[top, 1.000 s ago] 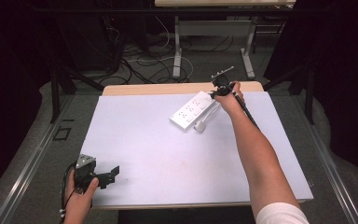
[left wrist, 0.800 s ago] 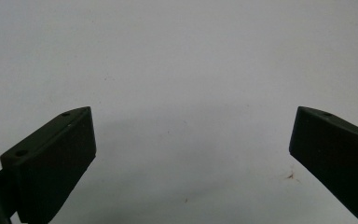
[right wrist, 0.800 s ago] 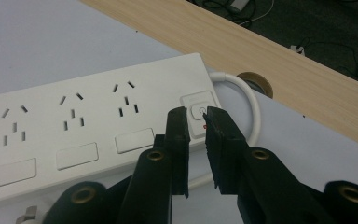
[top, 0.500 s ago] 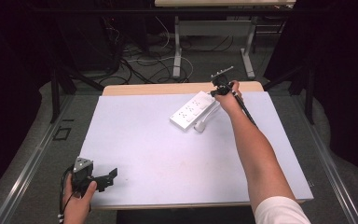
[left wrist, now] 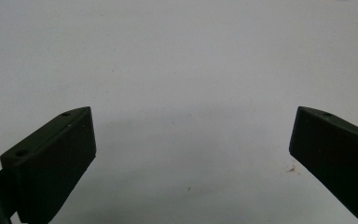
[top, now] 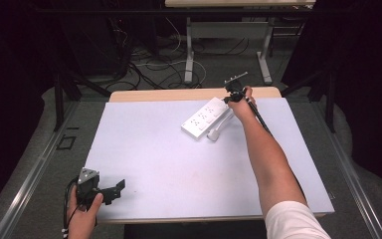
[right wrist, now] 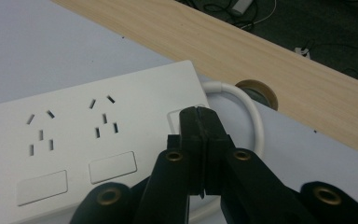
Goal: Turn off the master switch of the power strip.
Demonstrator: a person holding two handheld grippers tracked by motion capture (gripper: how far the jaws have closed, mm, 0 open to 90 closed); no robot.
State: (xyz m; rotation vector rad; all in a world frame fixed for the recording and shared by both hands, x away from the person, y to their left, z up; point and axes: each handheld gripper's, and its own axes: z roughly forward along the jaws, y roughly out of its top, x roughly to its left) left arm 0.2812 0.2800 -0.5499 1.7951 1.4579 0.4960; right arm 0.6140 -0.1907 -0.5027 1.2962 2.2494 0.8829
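A white-covered surface (top: 179, 164) with a strip of bare wood along its far edge stands in a dark room, with tangled cables on the floor (top: 149, 64) beyond it. A white power strip (top: 206, 118) lies toward the far right of the surface, set at a slant, and its white cord (right wrist: 254, 119) curves out from the end nearest the wooden strip, close to a round hole in the wood (right wrist: 257, 92). The right gripper (right wrist: 199, 116), held at the end of an outstretched arm, has its jaws pressed together with nothing between them, their tips over the end of the power strip, at a square button there. The left gripper (top: 121, 185) sits at the near left corner of the surface, well apart from the power strip, its jaws spread wide over bare white cover.
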